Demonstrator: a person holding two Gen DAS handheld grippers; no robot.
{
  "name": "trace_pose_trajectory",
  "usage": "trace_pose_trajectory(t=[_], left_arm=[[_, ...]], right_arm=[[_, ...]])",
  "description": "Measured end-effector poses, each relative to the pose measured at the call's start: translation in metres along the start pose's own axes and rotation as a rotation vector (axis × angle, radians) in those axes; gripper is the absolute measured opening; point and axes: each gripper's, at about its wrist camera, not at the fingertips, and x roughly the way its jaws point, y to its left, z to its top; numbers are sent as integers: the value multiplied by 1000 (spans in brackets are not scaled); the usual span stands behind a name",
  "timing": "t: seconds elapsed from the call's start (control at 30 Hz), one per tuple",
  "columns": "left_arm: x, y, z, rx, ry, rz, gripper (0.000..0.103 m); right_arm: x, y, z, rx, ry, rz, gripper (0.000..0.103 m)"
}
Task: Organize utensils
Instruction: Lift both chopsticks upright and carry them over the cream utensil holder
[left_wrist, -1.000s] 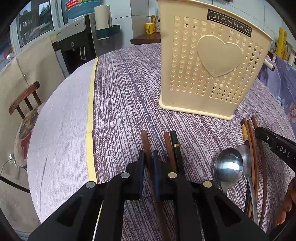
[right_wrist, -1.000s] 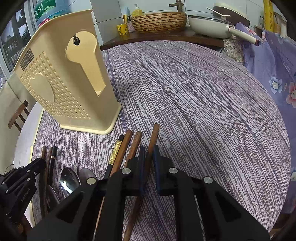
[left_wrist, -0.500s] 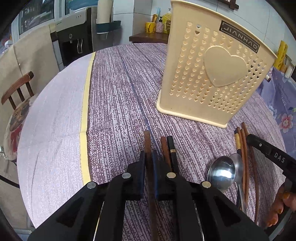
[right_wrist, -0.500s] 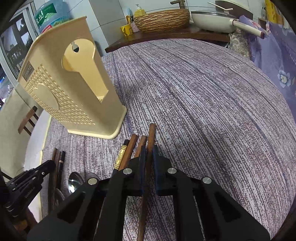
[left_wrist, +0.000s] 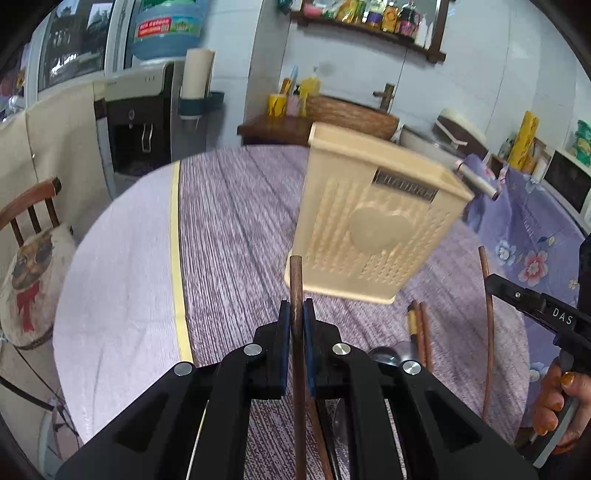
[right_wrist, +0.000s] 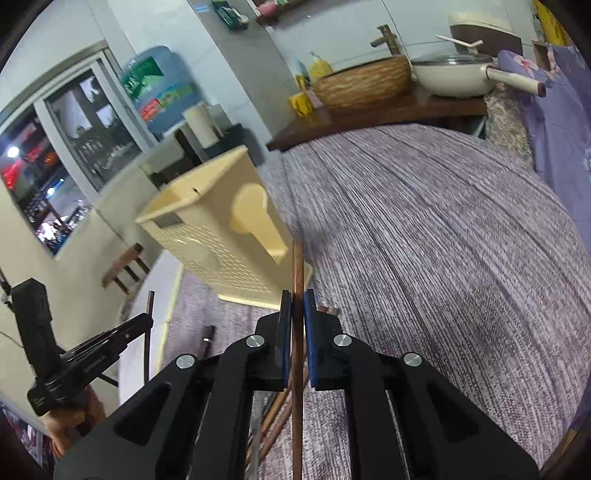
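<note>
Both tongs lifted since a second ago, each raising one chopstick off counter (left_wrist: 229, 221). Left tongs (left_wrist: 296, 314) clamp chopstick (left_wrist: 296, 280); right tongs (right_wrist: 296, 306) clamp chopstick (right_wrist: 297, 266). Both tilted toward motion-blurred cream holder (left_wrist: 373, 229). Remaining chopsticks (left_wrist: 419, 328) lie on counter, spoons mostly hidden.

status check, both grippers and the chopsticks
Left gripper shut on a brown chopstick, lifted. Right gripper shut on another chopstick. Cream holder ahead, top open, path unobstructed.

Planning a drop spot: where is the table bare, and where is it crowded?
Bare: the purple cloth right of the cream basket, and the pale strip left of the yellow stripe. Crowded: below the basket, where loose chopsticks and a spoon lie between the two grippers.
</note>
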Motion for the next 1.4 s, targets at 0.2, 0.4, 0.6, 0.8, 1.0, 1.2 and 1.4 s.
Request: trace_pose_trajectory(t=[0.2,0.4,0.6,0.8,1.0,1.2,1.4], left_arm=[[-25,-2,15,35,-73,-17,8],[-46,5,22,34,-103,-58,8],[-66,7,24,49,-140,-62,8],[-77,9,27,52,-167,-63,8],[-86,9,34,62,-196,-57,8],[-93,9,45,70,-221,-62,8],[-111,3,72,93,-267,-95,8]], right_arm=[[-38,14,12,-54,-56,71,8],[-67,27,20,-134,-91,110,8],[-78,35,22,-181,-100,138,8],[-84,46,27,-208,-112,156,8],[-83,55,35,-234,-113,161,8],[-83,65,46,-253,-118,179,8],[-90,89,69,-298,-158,186,8]])
